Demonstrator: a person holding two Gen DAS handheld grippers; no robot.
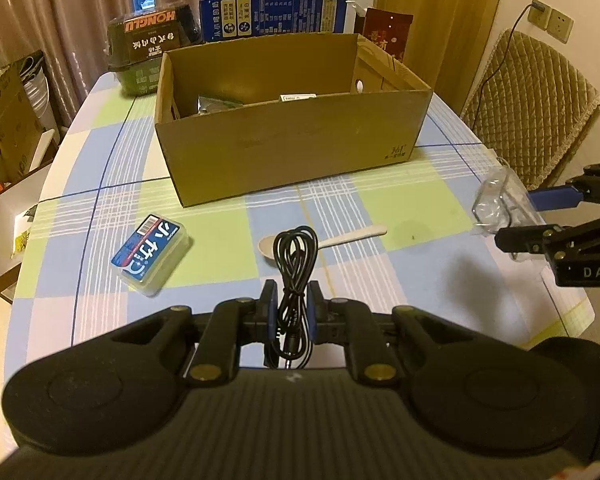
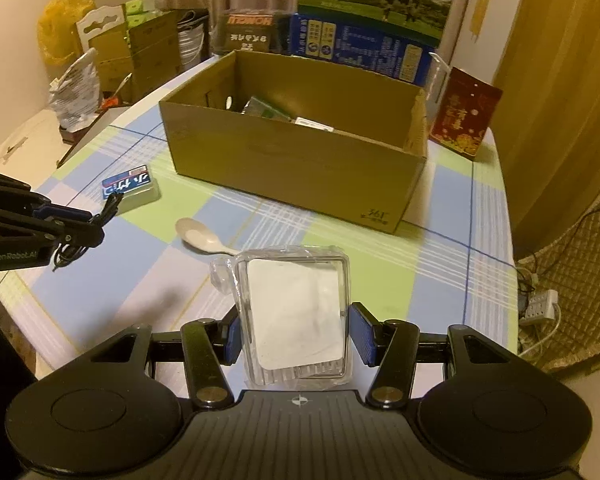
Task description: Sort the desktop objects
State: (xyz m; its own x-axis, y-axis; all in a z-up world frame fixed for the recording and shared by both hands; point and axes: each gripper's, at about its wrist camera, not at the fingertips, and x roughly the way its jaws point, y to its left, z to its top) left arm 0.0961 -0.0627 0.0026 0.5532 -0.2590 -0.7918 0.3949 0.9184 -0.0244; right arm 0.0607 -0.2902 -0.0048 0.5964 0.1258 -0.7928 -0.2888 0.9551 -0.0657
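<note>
Left wrist view: our left gripper (image 1: 292, 312) was clenched on a coiled black cable (image 1: 294, 264); the cardboard box (image 1: 292, 152) sat at twelve o'clock.

Right wrist view: our right gripper (image 2: 296, 336) grasped a clear plastic case (image 2: 296, 312). We judged both loads should clear the near wall before release, avoiding the spoon (image 2: 204, 236).

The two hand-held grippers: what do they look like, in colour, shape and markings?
Both are black. The left hand-held gripper has a ribbed body, two round discs, brass-coloured pivot pins, linkage bars and blue finger pads. The right hand-held gripper is built alike. White lettering marks their sides.
</note>
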